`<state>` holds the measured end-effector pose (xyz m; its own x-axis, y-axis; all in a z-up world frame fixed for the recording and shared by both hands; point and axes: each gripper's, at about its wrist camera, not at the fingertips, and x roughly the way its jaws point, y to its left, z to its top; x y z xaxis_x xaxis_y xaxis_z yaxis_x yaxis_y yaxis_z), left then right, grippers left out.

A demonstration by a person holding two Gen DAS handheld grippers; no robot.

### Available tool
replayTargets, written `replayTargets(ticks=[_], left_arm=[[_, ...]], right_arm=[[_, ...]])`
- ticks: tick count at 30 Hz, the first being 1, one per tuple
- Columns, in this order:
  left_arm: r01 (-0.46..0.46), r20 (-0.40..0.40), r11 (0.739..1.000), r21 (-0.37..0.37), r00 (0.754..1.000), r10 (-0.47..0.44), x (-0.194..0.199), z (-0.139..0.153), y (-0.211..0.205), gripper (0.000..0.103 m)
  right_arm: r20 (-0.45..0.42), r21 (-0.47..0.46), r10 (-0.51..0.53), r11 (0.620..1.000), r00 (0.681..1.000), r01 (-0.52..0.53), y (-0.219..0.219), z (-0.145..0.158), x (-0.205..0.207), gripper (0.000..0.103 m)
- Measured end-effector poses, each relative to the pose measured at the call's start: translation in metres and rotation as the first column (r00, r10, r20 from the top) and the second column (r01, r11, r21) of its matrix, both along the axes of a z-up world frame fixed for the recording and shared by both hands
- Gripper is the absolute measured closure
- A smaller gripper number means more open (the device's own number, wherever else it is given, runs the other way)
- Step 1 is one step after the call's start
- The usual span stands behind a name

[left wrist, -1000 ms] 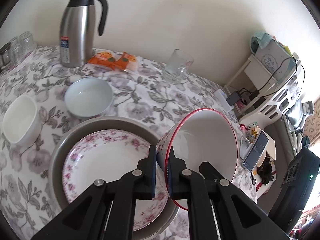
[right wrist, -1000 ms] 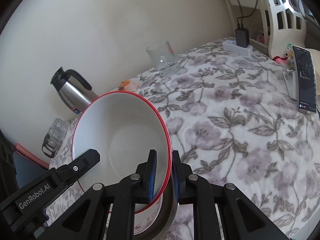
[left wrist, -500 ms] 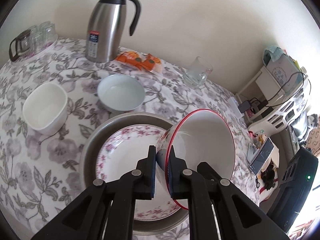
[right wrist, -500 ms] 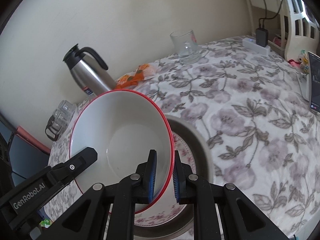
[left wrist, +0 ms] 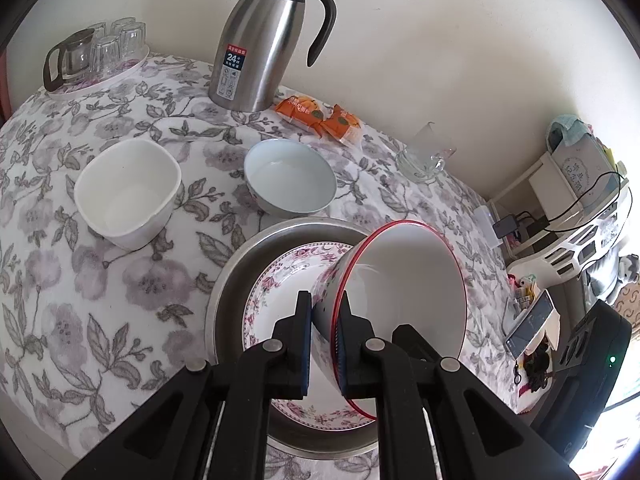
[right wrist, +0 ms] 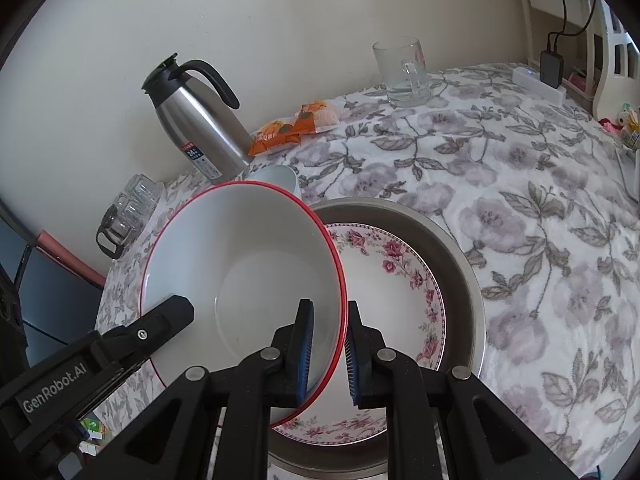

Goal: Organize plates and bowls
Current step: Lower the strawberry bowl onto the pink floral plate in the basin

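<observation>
A large white bowl with a red rim (left wrist: 408, 280) (right wrist: 248, 264) hangs tilted over a floral plate (left wrist: 280, 300) (right wrist: 400, 292). That plate lies inside a wide grey metal plate (left wrist: 248, 264) (right wrist: 452, 248). My left gripper (left wrist: 323, 344) is shut on the bowl's left rim. My right gripper (right wrist: 328, 344) is shut on the opposite rim. In the right wrist view the left gripper's black arm reaches the bowl from the lower left. A square white bowl (left wrist: 128, 192) and a round pale bowl (left wrist: 290, 176) (right wrist: 276, 180) stand behind the plates.
Against the wall stands a steel thermos jug (left wrist: 264, 40) (right wrist: 196, 128), with orange snack packets (left wrist: 320, 116) (right wrist: 296, 128) and a glass mug (left wrist: 424, 156) (right wrist: 404, 72) to its right. A tray of small glasses (left wrist: 100, 52) (right wrist: 128, 212) occupies the far left corner. Shelves with cables (left wrist: 568, 200) flank the table's right edge.
Both grippers have carried the red-rimmed bowl leftward across the table; it now hangs over the floral plate, which shows more fully in the right wrist view. Both grips are unchanged.
</observation>
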<state>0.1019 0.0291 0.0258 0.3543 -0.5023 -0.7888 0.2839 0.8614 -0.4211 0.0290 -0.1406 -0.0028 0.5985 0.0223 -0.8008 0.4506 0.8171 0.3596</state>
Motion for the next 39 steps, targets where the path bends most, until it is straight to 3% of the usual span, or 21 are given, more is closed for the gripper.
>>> replayTargets(ticks=[16, 39], left_arm=[[0.005, -0.106, 1.000, 0.011, 0.994, -0.003, 0.009, -0.038, -0.016, 0.093], [-0.025, -0.134, 1.000, -0.005, 0.991, 0.024, 0.016, -0.044, -0.015, 0.093]], right_arm=[[-0.112, 0.036, -0.053, 0.998, 0.992, 0.057, -0.021, -0.038, 0.005, 0.087], [-0.124, 0.043, -0.050, 0.998, 0.991, 0.056, -0.025, -0.041, 0.015, 0.084]])
